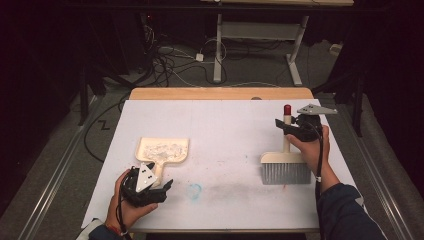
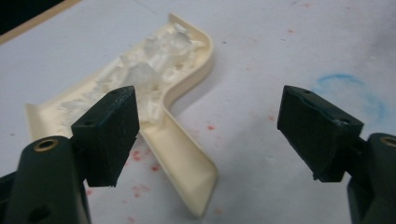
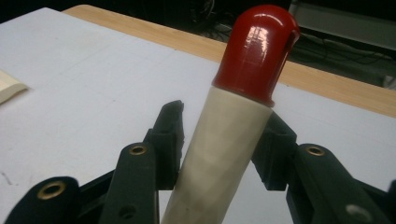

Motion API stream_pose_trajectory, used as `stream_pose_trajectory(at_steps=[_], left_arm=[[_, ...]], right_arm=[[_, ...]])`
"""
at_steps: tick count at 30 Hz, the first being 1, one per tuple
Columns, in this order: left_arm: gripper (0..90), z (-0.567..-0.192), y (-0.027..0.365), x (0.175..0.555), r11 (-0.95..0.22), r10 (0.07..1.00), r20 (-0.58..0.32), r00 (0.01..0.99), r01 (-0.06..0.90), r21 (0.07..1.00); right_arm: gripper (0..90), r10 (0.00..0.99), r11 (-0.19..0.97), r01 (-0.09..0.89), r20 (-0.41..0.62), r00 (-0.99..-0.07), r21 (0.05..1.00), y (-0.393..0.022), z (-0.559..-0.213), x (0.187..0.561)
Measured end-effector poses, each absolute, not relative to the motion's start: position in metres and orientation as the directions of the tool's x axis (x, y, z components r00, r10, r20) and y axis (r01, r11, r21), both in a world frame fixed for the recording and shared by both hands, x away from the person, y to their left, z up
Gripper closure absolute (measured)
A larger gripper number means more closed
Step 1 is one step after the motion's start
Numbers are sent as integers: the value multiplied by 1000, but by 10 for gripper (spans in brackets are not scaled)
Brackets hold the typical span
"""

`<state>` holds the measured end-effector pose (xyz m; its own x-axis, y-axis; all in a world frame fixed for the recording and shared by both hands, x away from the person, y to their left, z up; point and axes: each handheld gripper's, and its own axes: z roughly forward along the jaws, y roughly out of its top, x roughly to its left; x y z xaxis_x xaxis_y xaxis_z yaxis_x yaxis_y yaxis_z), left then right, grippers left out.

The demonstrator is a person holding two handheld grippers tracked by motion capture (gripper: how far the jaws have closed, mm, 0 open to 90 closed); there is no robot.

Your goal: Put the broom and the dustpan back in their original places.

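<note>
On the white table cover (image 1: 225,125), a cream dustpan (image 1: 162,150) lying flat at the left, its tray heaped with pale, translucent crumbled bits (image 1: 161,148), handle pointing back toward the person. Just behind that handle, the left gripper (image 1: 162,189) held low in the left hand (image 1: 127,202), jaws spread wide apart and gripping nothing; seen from the left gripper view, the dustpan (image 2: 187,154) handle running down between the two black pads (image 2: 109,135), touching neither. Beside it on the cover, a smudged blue ring (image 1: 195,190) and scattered red specks. At the right, a small brush (image 1: 286,165) standing upright, grey bristles down on the cover, cream handle topped by a red cap (image 1: 287,109). Right gripper (image 1: 286,127) clamped on that handle below the cap, held in the right hand (image 1: 310,147); in the right gripper view, both jaws pressed against the cream shaft (image 3: 219,158) from either side, red cap (image 3: 259,49) above them. Beyond the cover's far edge, a strip of bare wooden tabletop (image 1: 220,93).
</note>
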<state>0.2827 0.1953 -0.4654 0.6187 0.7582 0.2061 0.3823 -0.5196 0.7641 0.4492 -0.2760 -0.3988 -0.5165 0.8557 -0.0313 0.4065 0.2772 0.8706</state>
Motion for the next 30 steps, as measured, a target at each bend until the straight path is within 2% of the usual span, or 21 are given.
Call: stream_pose_trajectory(at_steps=[6, 15, 27, 30], left_arm=[[211, -467, 192, 285, -513, 759, 203, 619, 375, 772], [203, -468, 190, 286, -509, 751, 193, 631, 369, 777], [196, -466, 194, 287, -479, 776, 185, 603, 373, 794], [192, -465, 195, 286, -475, 777, 187, 601, 366, 800]], right_arm=[[552, 905, 268, 414, -80, -418, 870, -277, -400, 450], [507, 904, 275, 371, -107, -414, 887, -277, -394, 444], [410, 886, 236, 297, -80, -457, 925, -273, -390, 425], [383, 884, 255, 279, -107, -454, 926, -269, -389, 421]])
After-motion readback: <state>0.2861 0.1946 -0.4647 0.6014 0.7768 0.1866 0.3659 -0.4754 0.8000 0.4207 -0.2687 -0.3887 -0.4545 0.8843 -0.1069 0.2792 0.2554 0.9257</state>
